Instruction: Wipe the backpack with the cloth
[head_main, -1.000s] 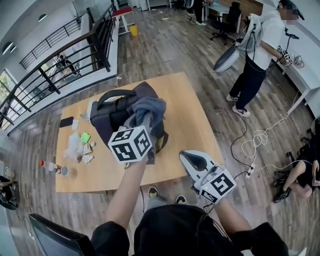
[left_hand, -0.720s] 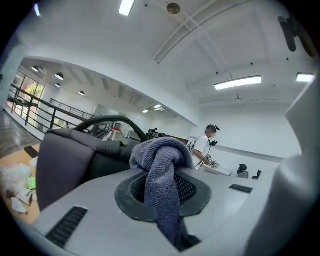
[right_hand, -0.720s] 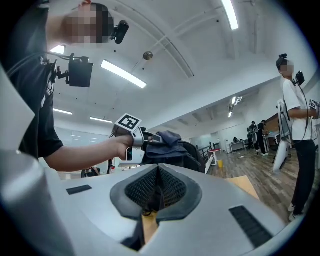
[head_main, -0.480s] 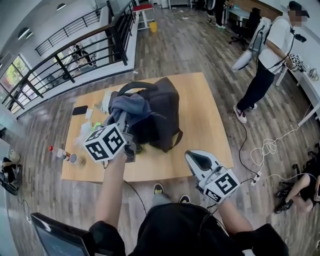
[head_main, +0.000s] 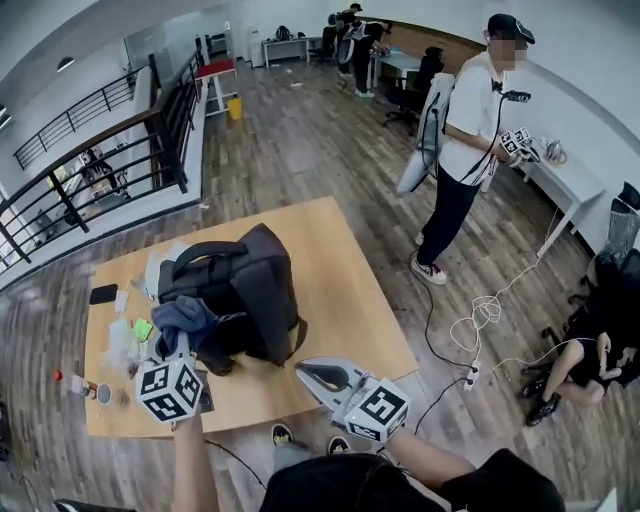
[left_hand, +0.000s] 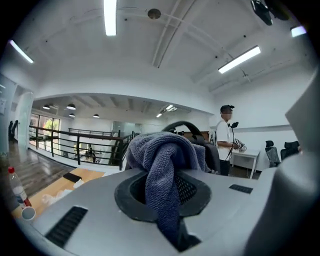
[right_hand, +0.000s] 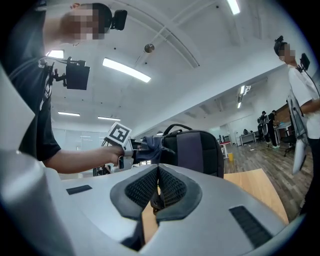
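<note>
Backpack: the dark backpack (head_main: 250, 290) stood upright near the middle of the wooden table (head_main: 345, 300), its handle arched over the top.
Cloth: the grey-blue cloth (head_main: 184, 318) lay bunched against the backpack's side at about 8 o'clock in the head view.
Left gripper: the left gripper (head_main: 186, 348) was clenched on the cloth. Its own view showed the towelling pinched between the jaws and heaped over them. It reached in from 7 o'clock of the backpack, marker cube toward the person.
Right gripper: the right gripper (head_main: 308, 371) was clamped together on nothing. Its own view showed the ribbed pads meeting with only table between and beyond them. It hovered over the table's near edge at 5 o'clock of the backpack, apart from it and pointing toward it.
Clutter: a dark phone (head_main: 103, 293) lay at 9 o'clock of the backpack. A green scrap (head_main: 143, 328) and pale wrappers lay between the phone and the left gripper. A red-capped bottle (head_main: 72, 382) and a small cup (head_main: 104, 394) sat near the table's corner at 8 o'clock.
Standing person: a person in a white top (head_main: 465, 125) stood on the wooden floor at 2 o'clock of the table, holding grippers of their own.
Floor: a white cable (head_main: 480, 312) coiled at 3 o'clock.
Railing: a black railing (head_main: 100, 165) ran past at 10 to 11 o'clock.
</note>
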